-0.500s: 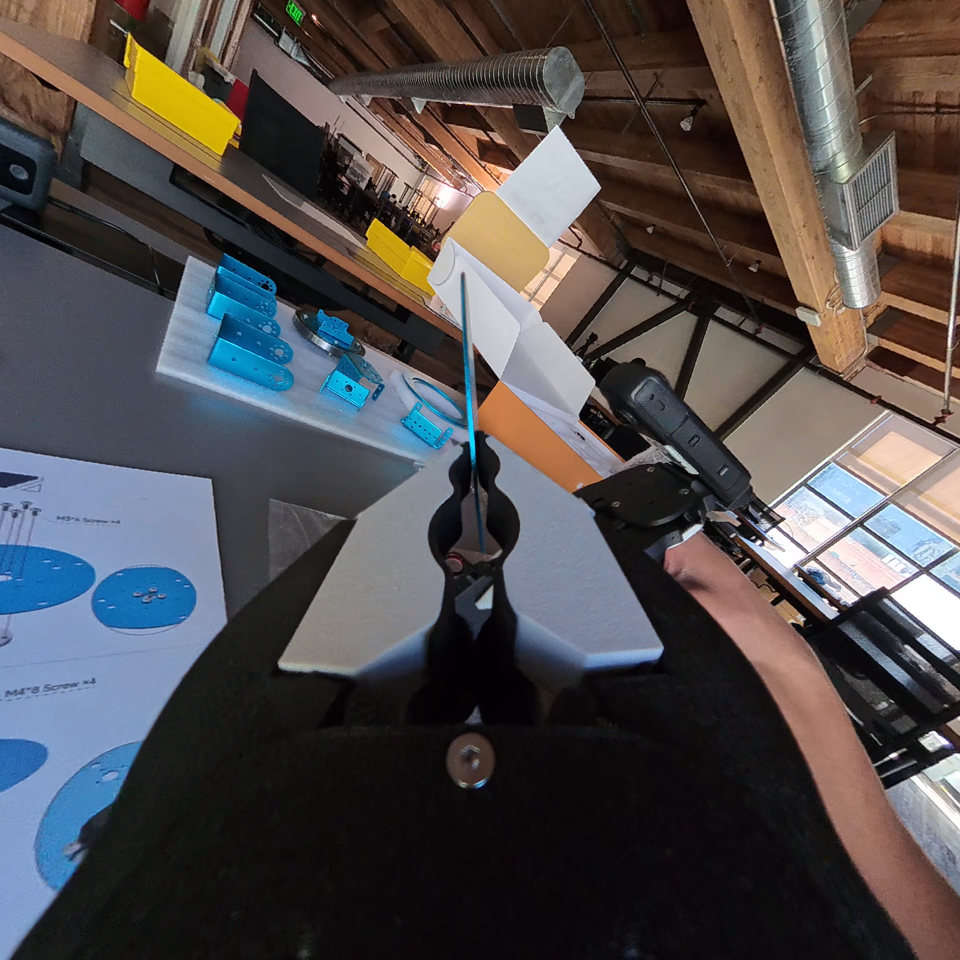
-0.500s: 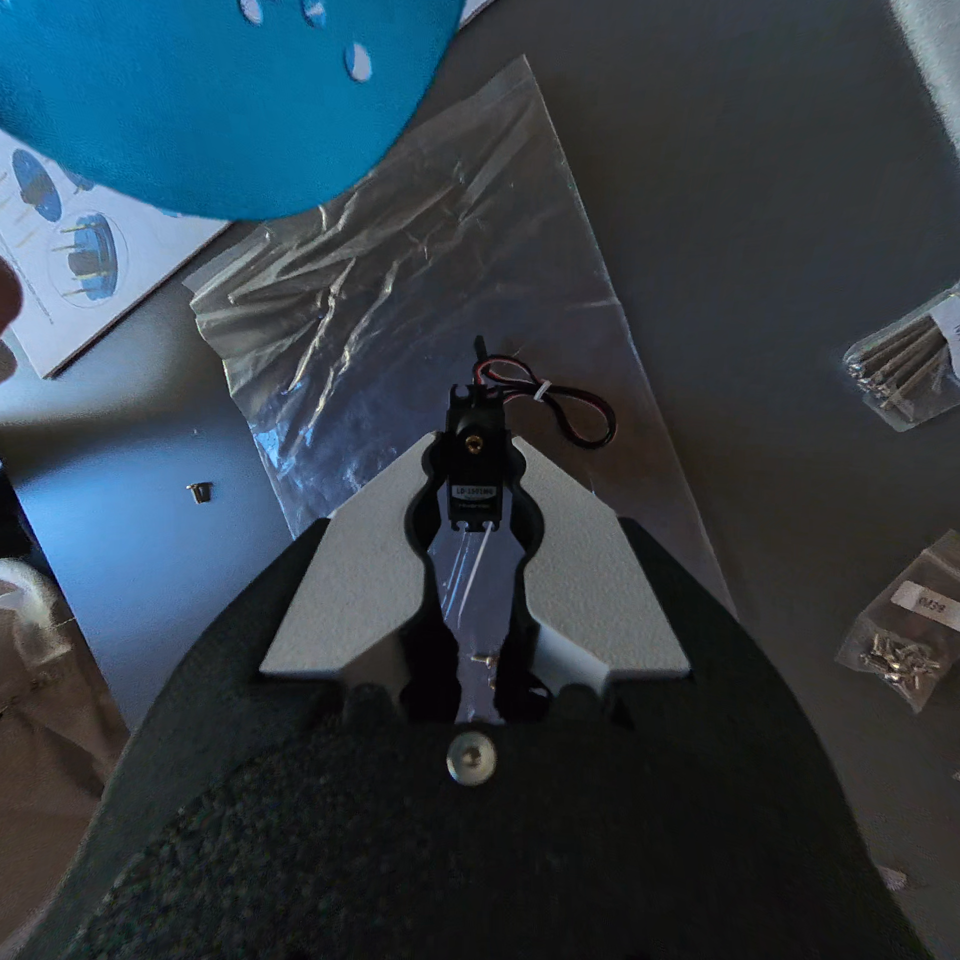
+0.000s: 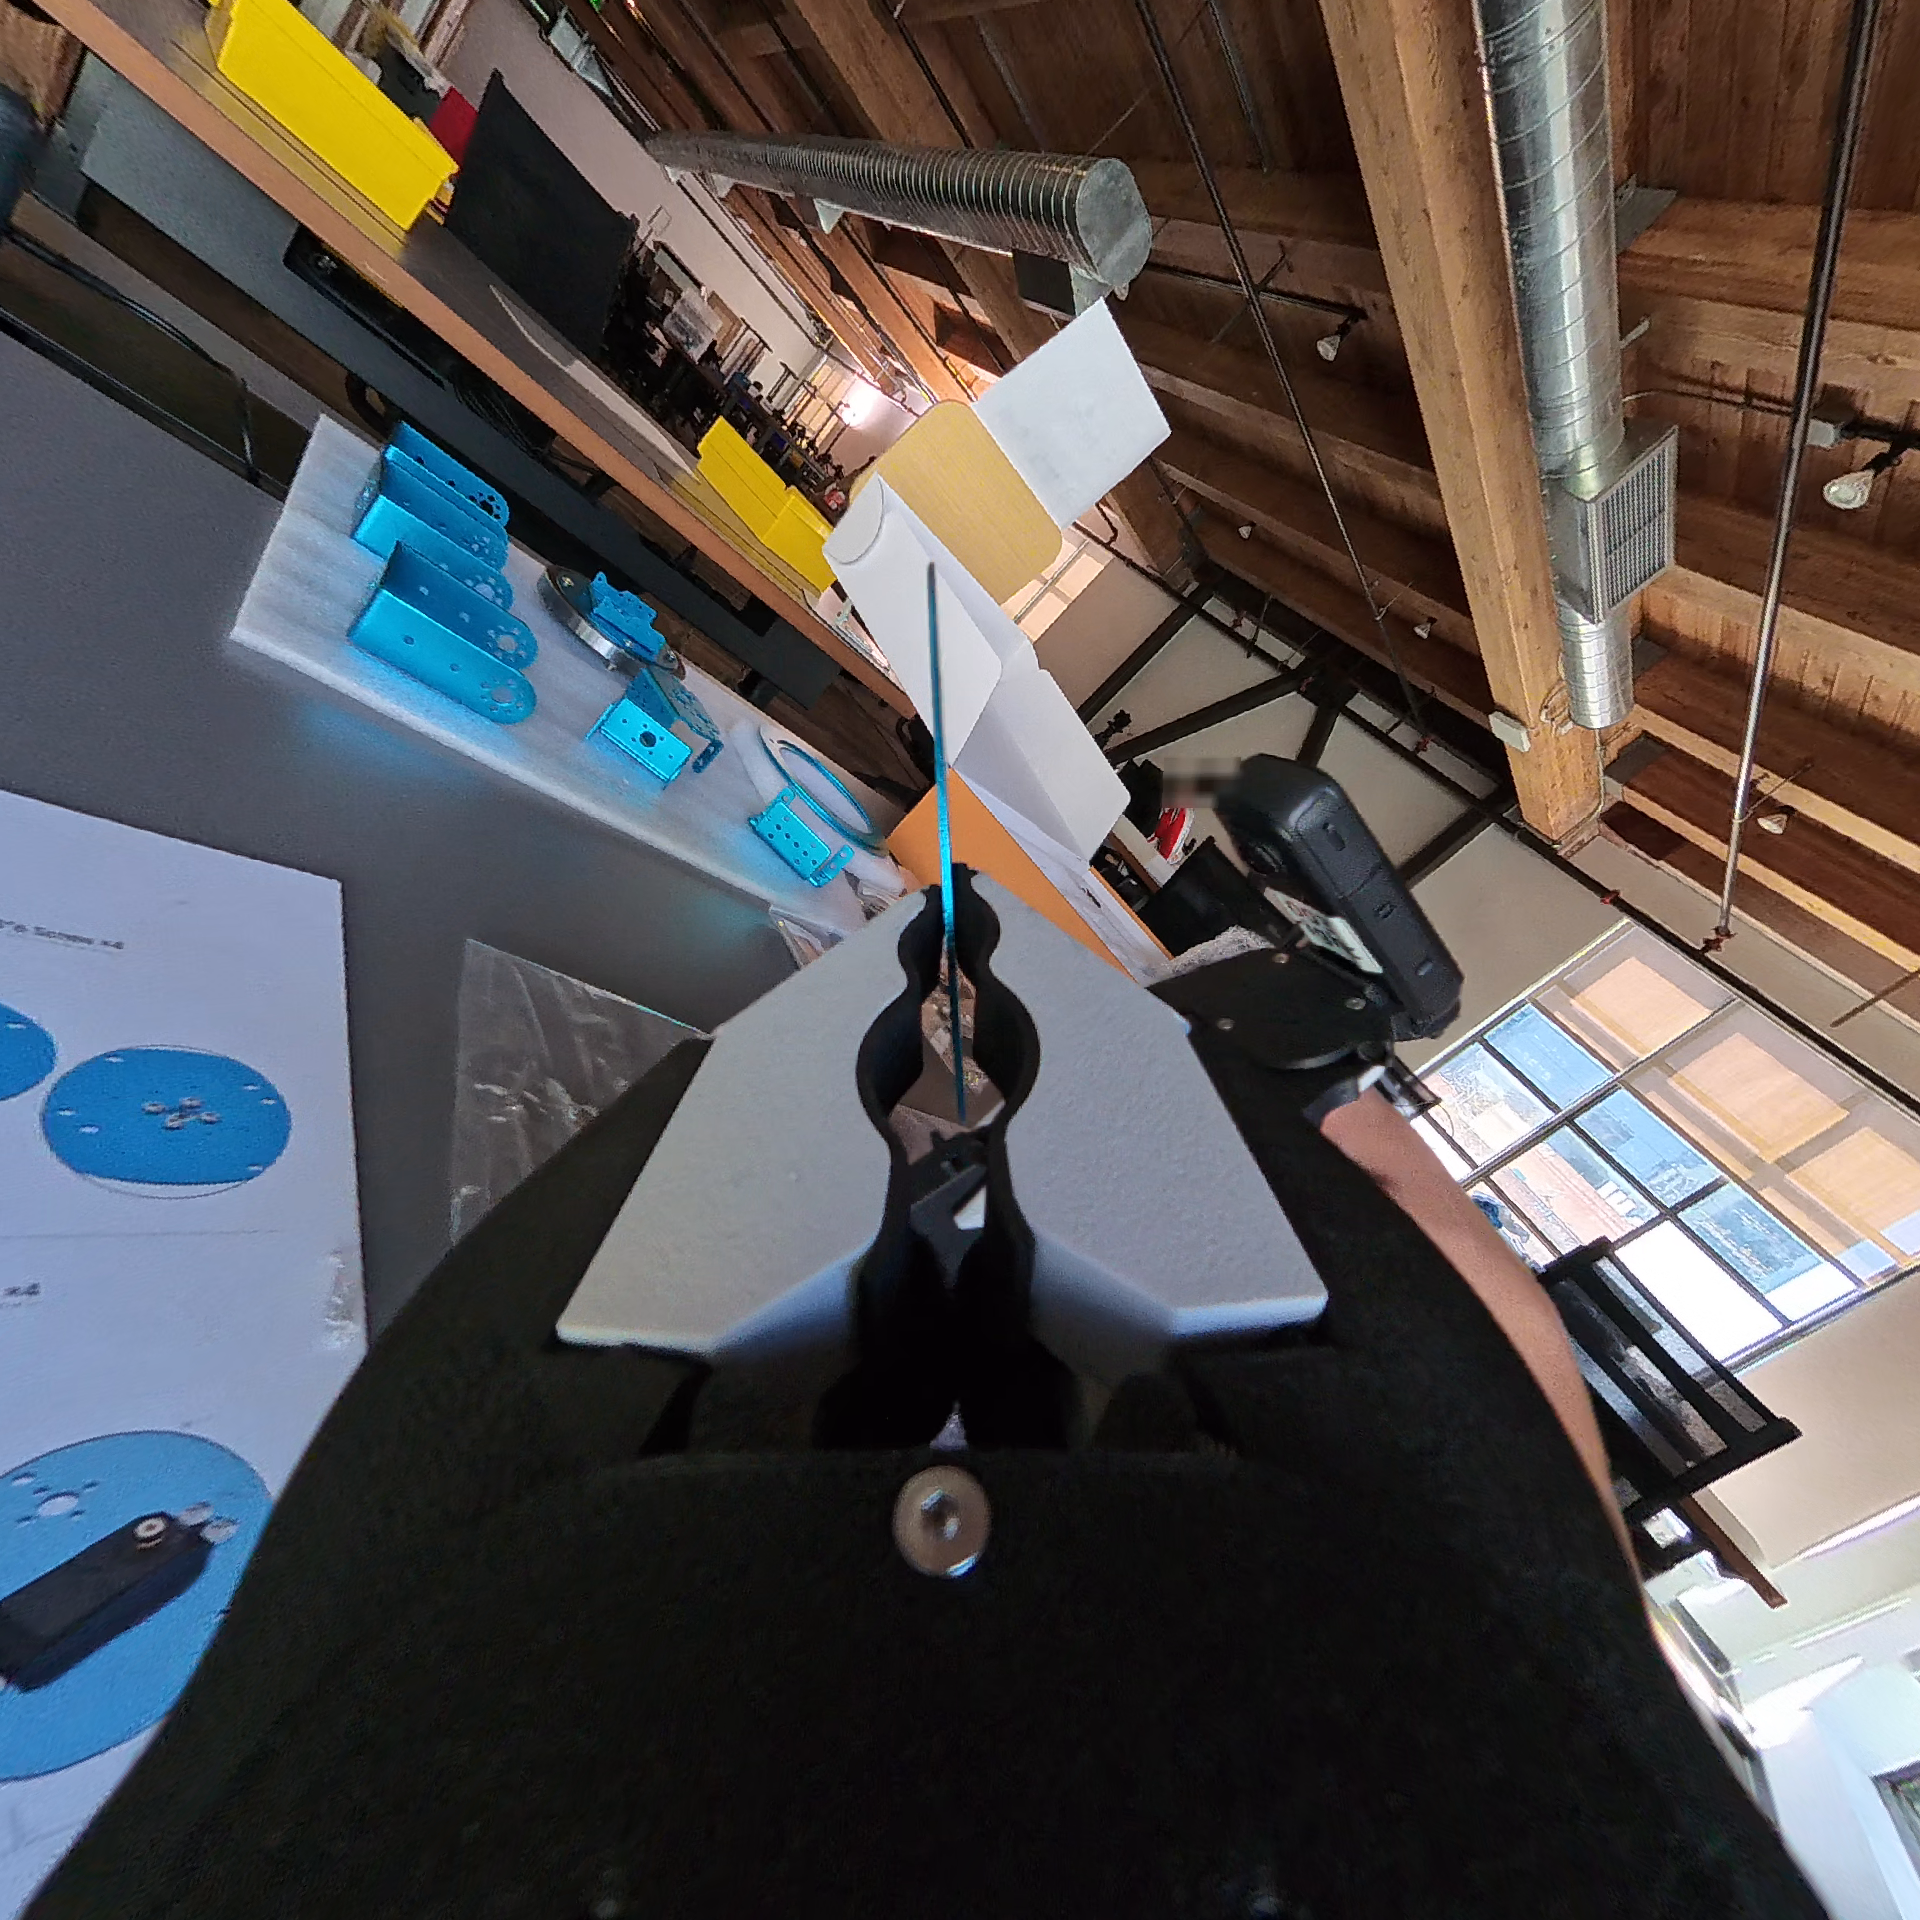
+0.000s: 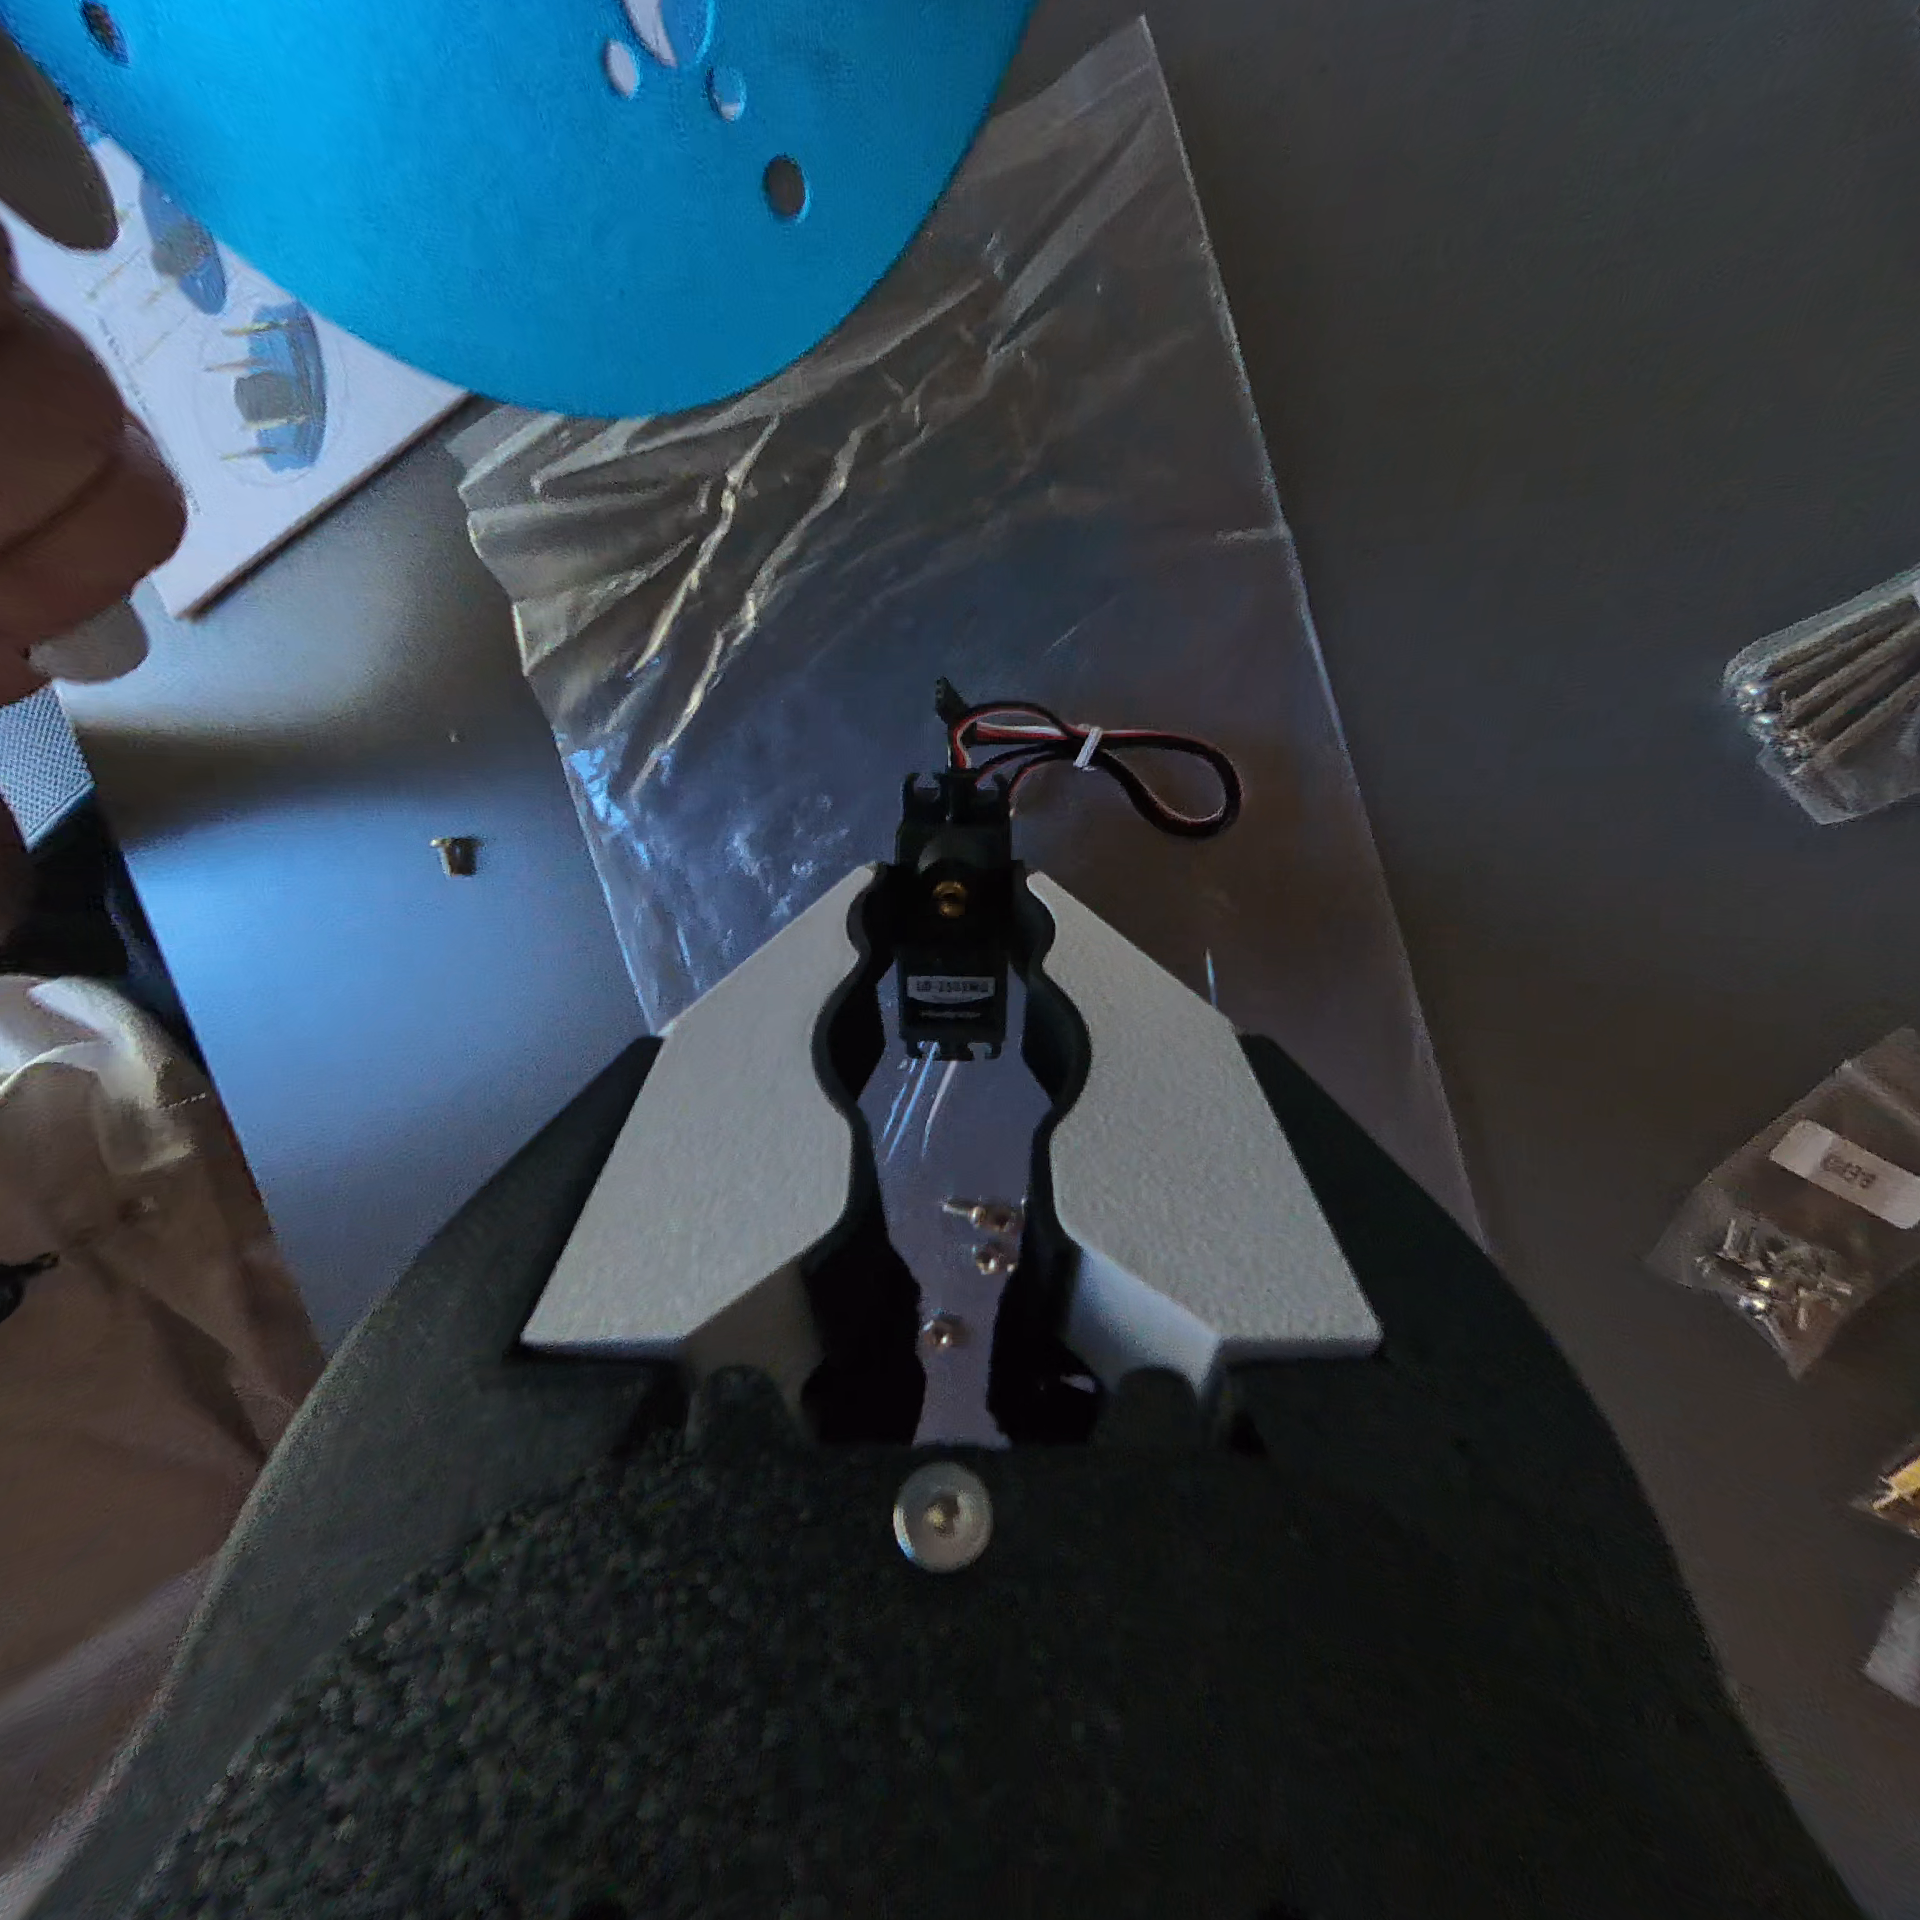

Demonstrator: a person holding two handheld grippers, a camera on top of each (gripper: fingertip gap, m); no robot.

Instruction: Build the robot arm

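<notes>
My left gripper (image 3: 951,914) is shut on a thin blue metal disc (image 3: 943,790), seen edge-on and held up in the air. The same disc shows as a broad blue round plate with holes (image 4: 499,197) at the top left of the right wrist view. My right gripper (image 4: 951,894) is shut on a small black servo motor (image 4: 948,956) with a looped red, white and black lead (image 4: 1143,769), held over a clear plastic bag (image 4: 935,468) on the grey table (image 4: 1558,364). The right gripper's body also shows in the left wrist view (image 3: 1340,914).
A white foam sheet (image 3: 312,582) holds several blue brackets (image 3: 447,634). Printed instruction sheets (image 3: 156,1039) lie at the left. Bags of screws (image 4: 1797,1236) and of long standoffs (image 4: 1839,717) lie at the right. A loose screw (image 4: 454,854) lies on the table. A person's hand (image 4: 73,468) is at the left edge. Spacing between my two grippers at the tips: around 15 cm.
The blue disc has come lower and closer over the right gripper's view. The right gripper has lifted slightly with the servo; loose screws show between its fingers now.
</notes>
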